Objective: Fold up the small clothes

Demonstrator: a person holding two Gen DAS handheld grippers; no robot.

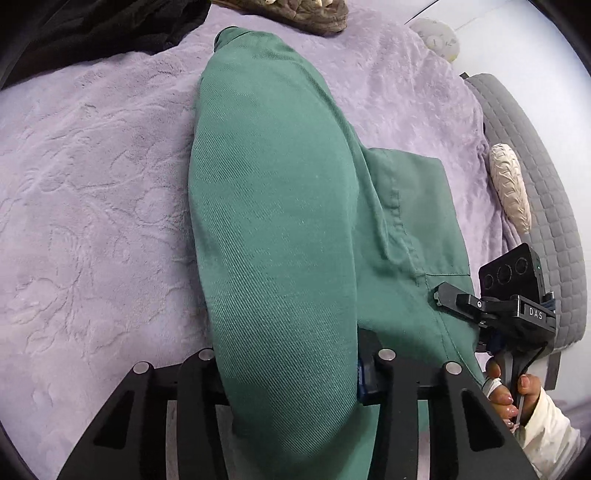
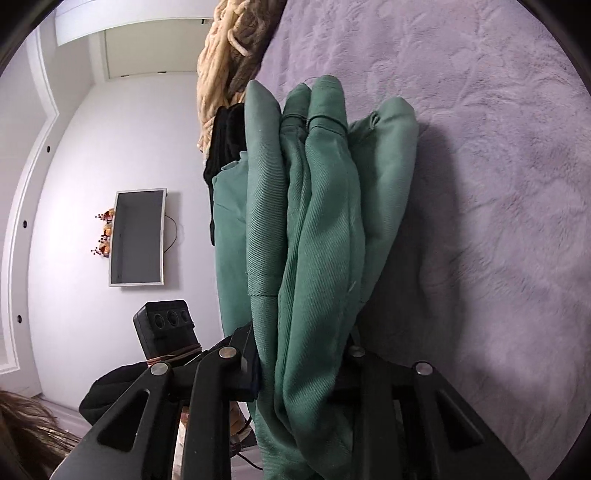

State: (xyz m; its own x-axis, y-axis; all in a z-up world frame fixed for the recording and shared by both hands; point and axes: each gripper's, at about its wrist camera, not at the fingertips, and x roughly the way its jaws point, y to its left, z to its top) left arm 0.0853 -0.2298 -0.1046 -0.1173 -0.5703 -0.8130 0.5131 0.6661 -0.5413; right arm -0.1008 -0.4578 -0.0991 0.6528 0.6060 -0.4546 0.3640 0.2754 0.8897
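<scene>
A green twill garment (image 1: pixel 273 206) lies lengthwise on a lilac fleece blanket (image 1: pixel 92 184). Its near end is gathered up between the fingers of my left gripper (image 1: pixel 291 369), which is shut on the cloth. The cloth bulges over the jaws and hides the pads. In the right wrist view the same green garment (image 2: pixel 317 206) is bunched into several thick folds, and my right gripper (image 2: pixel 301 369) is shut on that bunch. The right gripper (image 1: pixel 443 295) also shows at the garment's right edge in the left wrist view, held by a hand (image 1: pixel 513 391) in a cream sleeve.
A black garment (image 1: pixel 92 29) and a brown and cream knit pile (image 1: pixel 314 14) lie at the far end of the blanket. A cream knit piece (image 1: pixel 511 184) rests by the grey quilted bed edge (image 1: pixel 546 206). A framed panel (image 2: pixel 136 236) hangs on the wall.
</scene>
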